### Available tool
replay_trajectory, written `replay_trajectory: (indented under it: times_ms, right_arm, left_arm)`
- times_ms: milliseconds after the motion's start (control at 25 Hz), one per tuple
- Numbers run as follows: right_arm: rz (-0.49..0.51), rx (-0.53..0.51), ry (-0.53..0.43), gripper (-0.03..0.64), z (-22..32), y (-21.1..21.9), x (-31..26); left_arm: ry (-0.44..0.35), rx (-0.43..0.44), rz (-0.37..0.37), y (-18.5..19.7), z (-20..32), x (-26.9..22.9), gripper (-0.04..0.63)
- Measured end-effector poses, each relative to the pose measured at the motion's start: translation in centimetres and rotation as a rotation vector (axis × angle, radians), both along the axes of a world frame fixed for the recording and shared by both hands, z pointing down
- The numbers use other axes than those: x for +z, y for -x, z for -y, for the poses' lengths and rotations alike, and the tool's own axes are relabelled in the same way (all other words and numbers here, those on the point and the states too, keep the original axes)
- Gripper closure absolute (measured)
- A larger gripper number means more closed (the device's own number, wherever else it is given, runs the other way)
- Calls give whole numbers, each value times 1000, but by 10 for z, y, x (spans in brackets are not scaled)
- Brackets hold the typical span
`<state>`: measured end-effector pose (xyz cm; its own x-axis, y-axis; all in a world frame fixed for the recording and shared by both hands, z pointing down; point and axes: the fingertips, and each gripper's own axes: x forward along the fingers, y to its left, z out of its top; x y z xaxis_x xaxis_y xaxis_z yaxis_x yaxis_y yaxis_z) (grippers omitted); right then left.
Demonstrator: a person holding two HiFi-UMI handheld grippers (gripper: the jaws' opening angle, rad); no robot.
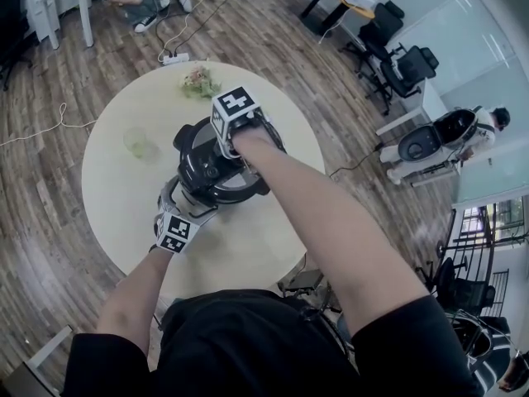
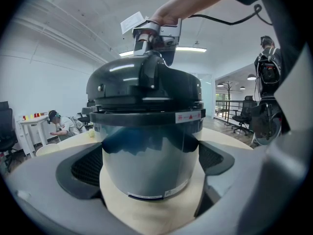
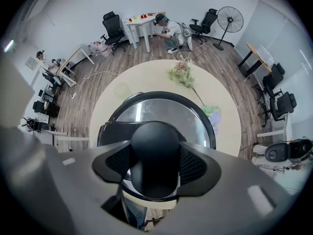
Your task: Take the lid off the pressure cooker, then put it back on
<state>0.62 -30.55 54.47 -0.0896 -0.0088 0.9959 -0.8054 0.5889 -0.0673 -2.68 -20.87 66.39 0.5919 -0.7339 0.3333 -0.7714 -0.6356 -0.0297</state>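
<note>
You kept the pressure cooker (image 1: 198, 170) upright, lid knob (image 3: 154, 143) pointing up; your right hand-held gripper (image 3: 155, 164) clamped the knob, your left hand-held gripper (image 2: 151, 164) clasped its body.

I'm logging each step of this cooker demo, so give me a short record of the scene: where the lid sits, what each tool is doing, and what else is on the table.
lid: seated on the pressure cooker, not lifted
right tool: comes from above, jaws closed on the lid handle
left tool: low at the side, jaws closed on the pressure cooker's body
table: round, pale top
also on table: glass and flowers, both apart from the cooker
</note>
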Motion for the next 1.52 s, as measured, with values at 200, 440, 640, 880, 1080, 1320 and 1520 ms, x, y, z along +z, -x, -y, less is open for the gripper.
replay_trajectory:
  times_ms: [200, 440, 640, 880, 1080, 1320, 1520]
  right_arm:
    - [9, 7, 10, 333, -1, -2, -15]
    - [35, 39, -12, 332, 14, -23, -47]
    - [60, 135, -38, 333, 33, -66, -74]
    - [23, 256, -77, 332, 52, -151, -97]
    - [-53, 360, -86, 333, 42, -237, -91]
    - [-100, 446, -48, 333, 13, -313, -54]
    - [-96, 470, -8, 333, -21, -336, 5]
  left_arm:
    - [0, 1, 1, 2, -2, 4, 6]
    - [-6, 0, 1, 1, -1, 2, 6]
    - [3, -2, 6, 1, -3, 5, 7]
    - [11, -3, 8, 1, -2, 2, 8]
    - [10, 2, 9, 2, -4, 1, 8]
    - [9, 0, 10, 1, -1, 1, 7]
    - [14, 1, 19, 2, 0, -3, 7]
